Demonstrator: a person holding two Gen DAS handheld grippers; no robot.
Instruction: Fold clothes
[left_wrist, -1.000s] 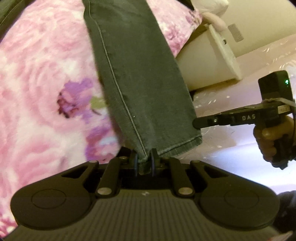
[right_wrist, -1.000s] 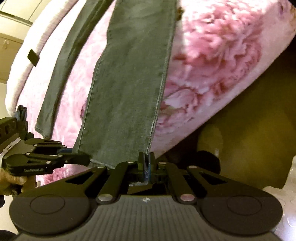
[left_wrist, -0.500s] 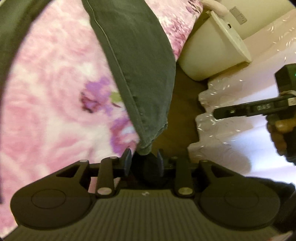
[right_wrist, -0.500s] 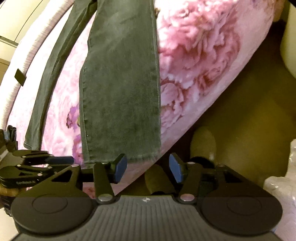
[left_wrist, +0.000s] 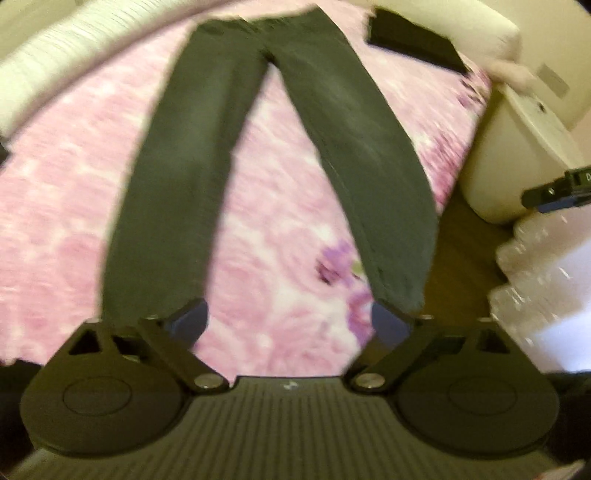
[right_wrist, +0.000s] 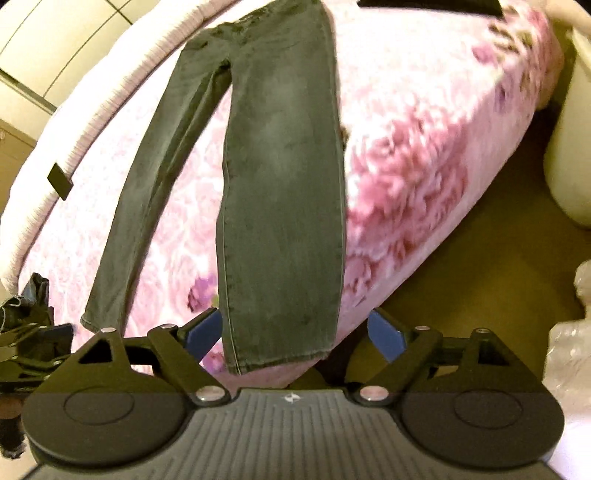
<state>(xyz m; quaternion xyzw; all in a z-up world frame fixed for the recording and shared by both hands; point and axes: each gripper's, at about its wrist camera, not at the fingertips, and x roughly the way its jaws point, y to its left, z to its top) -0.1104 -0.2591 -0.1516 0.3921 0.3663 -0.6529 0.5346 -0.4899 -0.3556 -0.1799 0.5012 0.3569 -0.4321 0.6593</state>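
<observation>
1. One pair of dark grey jeans (right_wrist: 280, 206) lies flat on the bed with the pink flowered blanket (right_wrist: 413, 155); its two legs are spread apart, cuffs at the near edge.
2. Left gripper (left_wrist: 290, 325): the fingers have just been opening and stand wide, nothing between them.
3. Right gripper (right_wrist: 295, 332): the same, wide apart above one cuff, not gripping it.
4. One cream bin (left_wrist: 517, 155) stands beside the bed; I cannot tell its contents.

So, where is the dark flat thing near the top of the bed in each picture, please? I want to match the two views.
Left wrist view: the dark flat thing lies at the top right, on the pink blanket, right of the jeans' waist.
Right wrist view: the same thing is cut by the top edge, right of centre.
Shared landmark: the purple flower beside the jeans' right leg hem.
</observation>
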